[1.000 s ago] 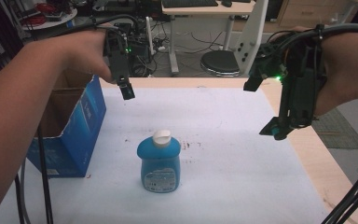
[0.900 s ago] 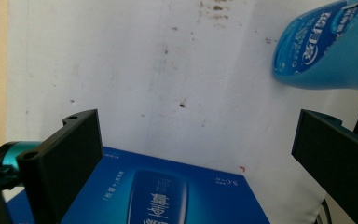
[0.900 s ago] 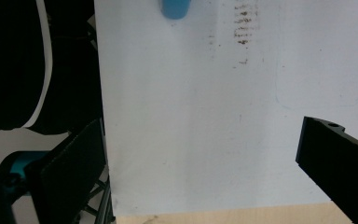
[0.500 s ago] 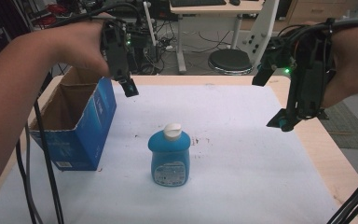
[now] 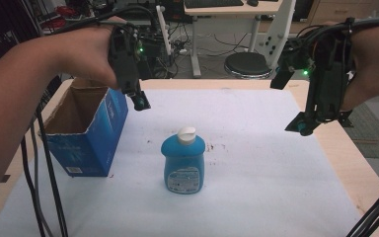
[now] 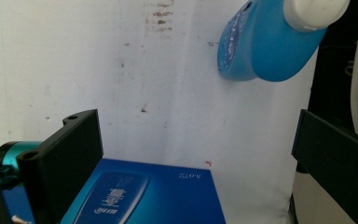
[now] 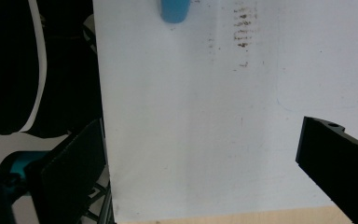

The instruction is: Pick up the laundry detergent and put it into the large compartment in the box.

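Left gripper [image 5: 139, 101], jaws spread, beside open blue carton [image 5: 86, 128]: approach upright blue bottle [image 5: 183, 160] squarely at mid-body, avoiding white cap [image 5: 186, 134].

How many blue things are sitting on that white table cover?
2: a blue bottle with a white cap standing near the middle, and an open blue box at the left edge. The box's inside is partly hidden, so more could be in it.

Blue bottle [image 5: 183, 160] with white cap, standing upright mid-worktop, just beside open blue carton [image 5: 86, 128], untouched.
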Tool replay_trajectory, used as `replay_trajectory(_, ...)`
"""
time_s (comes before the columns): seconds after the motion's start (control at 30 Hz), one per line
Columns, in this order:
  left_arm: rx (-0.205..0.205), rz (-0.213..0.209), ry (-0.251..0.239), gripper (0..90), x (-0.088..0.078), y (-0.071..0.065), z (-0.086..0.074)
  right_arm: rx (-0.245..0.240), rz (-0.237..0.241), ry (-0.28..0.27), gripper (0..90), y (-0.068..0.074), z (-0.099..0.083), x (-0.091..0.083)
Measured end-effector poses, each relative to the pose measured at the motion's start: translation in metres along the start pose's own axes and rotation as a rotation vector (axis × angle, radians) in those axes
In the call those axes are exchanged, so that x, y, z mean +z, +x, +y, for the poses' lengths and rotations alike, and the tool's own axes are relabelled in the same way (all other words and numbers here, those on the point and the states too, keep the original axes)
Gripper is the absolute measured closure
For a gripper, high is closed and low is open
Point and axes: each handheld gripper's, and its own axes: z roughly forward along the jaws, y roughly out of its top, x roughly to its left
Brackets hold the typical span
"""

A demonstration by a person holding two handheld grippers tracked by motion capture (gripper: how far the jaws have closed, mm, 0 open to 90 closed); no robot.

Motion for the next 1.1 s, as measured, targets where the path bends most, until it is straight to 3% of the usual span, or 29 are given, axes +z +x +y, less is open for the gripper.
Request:
replay_trajectory(0.17,0.026,-0.012,-0.073,1.7,0.005,-0.009,-0.002,0.003,-0.004,-0.009,0.7,0.000,-0.005,-0.002)
replay_trajectory(0.2,0.045,-0.038,-0.105,1.8,0.010,-0.014,-0.001,0.005,-0.008,-0.008,0.7,0.001,-0.006,-0.003)
replay_trajectory(0.23,0.054,-0.047,-0.106,1.7,0.012,-0.016,0.000,0.004,-0.006,-0.010,0.7,0.001,-0.006,-0.003)
replay_trajectory(0.5,0.089,-0.048,-0.081,1.7,0.025,-0.027,0.014,0.008,-0.013,-0.012,0.8,0.002,-0.009,-0.005)
replay_trajectory(0.6,0.074,-0.043,-0.057,1.7,0.028,-0.031,0.017,0.005,-0.013,-0.011,0.8,0.002,-0.009,-0.005)
replay_trajectory(0.83,0.057,-0.040,-0.056,1.7,0.037,-0.037,0.018,0.013,-0.014,-0.007,0.8,0.002,-0.012,-0.005)
replay_trajectory(1.1,0.076,-0.059,-0.027,1.7,0.048,-0.047,0.032,0.010,-0.014,-0.011,0.7,0.004,-0.009,-0.005)
